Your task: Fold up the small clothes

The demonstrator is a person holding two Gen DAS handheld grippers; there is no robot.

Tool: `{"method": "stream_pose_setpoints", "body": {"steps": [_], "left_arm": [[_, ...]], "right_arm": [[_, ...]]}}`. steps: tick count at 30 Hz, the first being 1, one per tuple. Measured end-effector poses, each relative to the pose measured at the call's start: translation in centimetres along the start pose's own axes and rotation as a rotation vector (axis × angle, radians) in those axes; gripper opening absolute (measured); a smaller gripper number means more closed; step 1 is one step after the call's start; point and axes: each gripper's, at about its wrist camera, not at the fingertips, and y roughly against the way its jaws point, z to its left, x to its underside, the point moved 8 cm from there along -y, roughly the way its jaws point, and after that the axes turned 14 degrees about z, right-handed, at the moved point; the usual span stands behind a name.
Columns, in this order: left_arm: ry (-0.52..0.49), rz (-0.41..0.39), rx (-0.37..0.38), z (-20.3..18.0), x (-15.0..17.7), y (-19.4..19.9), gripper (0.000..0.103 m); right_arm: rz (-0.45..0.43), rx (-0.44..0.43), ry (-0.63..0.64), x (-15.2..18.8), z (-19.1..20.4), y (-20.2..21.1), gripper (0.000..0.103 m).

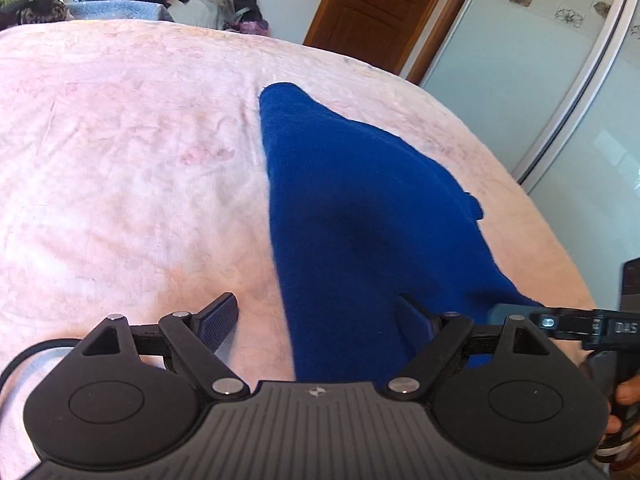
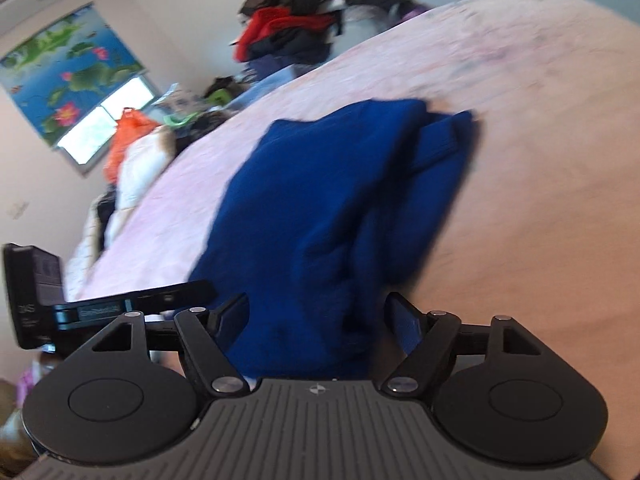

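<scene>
Blue garment [image 1: 360, 216]: lies folded lengthwise on the pink blanket [image 1: 120, 160], near edge bunched between both tools.
Left gripper [image 1: 316, 320]: jaws wide, astride the garment's left edge, not pressing.
Right gripper [image 2: 316, 316]: jaws parted, cloth between them, no pinch evident.
Risk: closing here may catch one layer only, or blanket with it, dragging the fold askew.
Clothes heap [image 2: 296, 20]: well apart.

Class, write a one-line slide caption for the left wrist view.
Left gripper, jaws open, over the near end of a blue garment lying on a pink bedspread.
</scene>
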Motion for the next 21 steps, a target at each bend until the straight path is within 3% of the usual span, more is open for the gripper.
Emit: {"method": "stream_pose_setpoints", "body": {"steps": [2,4,5,8,14,17,21], "left_arm": [[0.004,0.011,0.063,-0.4,0.1,0.1,0.086],[-0.001,0.030,0.103,-0.9,0.4,-0.2,0.060],[-0.001,0.054,0.111,-1.0,0.5,-0.5,0.037],[0.009,0.047,0.093,-0.6,0.5,-0.4,0.019],[-0.014,-0.049,0.042,-0.6,-1.4,2.8,0.014],[-0.045,0.006,0.010,-0.8,-0.7,2.3,0.014],[-0.089,0.015,-0.091,-1.0,1.1,2.2,0.020]], "right_arm": [[-0.021,-0.024,-0.016,-0.4,0.2,-0.8,0.061],[-0.036,-0.014,-0.076,-0.8,-0.5,-1.1,0.039],[-0.040,-0.002,-0.115,-0.8,-1.1,-1.2,0.020],[-0.061,-0.020,-0.163,-0.2,-1.2,-1.2,0.018],[-0.083,-0.039,-0.114,-0.3,1.7,-1.0,0.018],[-0.047,0.059,-0.091,-0.3,1.6,-1.5,0.021],[-0.044,0.151,-0.064,1.4,1.6,-0.2,0.037]]}}
